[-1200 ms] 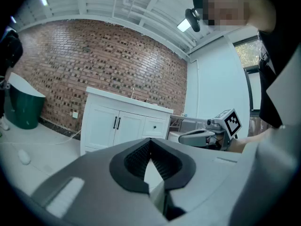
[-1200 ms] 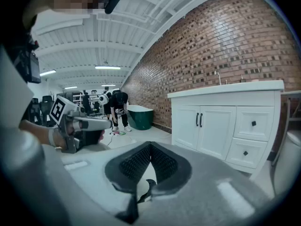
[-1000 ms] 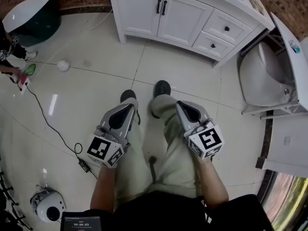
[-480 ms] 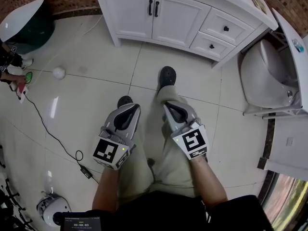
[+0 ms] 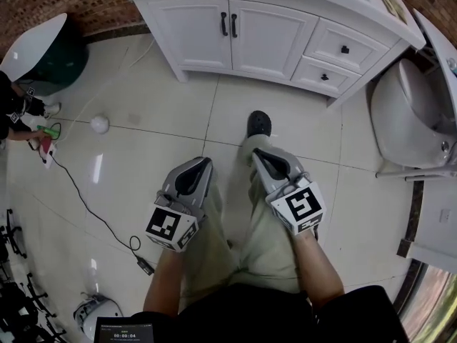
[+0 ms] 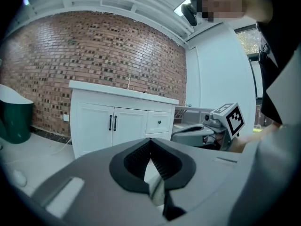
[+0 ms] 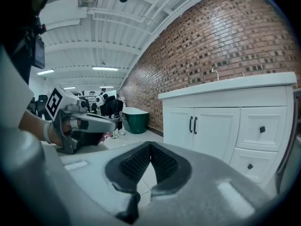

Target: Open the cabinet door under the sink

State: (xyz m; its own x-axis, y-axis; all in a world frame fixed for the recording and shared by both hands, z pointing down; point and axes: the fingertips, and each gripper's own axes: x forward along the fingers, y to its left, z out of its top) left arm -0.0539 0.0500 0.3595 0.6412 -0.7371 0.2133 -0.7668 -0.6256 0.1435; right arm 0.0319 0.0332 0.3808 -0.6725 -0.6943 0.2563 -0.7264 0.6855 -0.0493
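The white sink cabinet (image 5: 214, 41) stands against the brick wall, its two doors closed, with a pair of black handles (image 5: 228, 24) at the middle seam. Both grippers hang at waist height above the tiled floor, well short of the cabinet. My left gripper (image 5: 203, 163) is shut and empty, and so is my right gripper (image 5: 258, 153). The left gripper view has the doors (image 6: 113, 124) ahead beyond the closed tips (image 6: 150, 140). In the right gripper view the handles (image 7: 193, 125) show ahead to the right of its closed tips (image 7: 150, 145).
Two drawers (image 5: 332, 56) sit right of the doors. A white basin (image 5: 410, 120) on a frame stands at the right. A green and white tub (image 5: 43, 48), a white ball (image 5: 99, 124) and a floor cable (image 5: 86, 199) lie to the left.
The person has stepped toward the cabinet, and both grippers have come forward with them. The cabinet now sits lower and larger in the head view. Both grippers stay shut.
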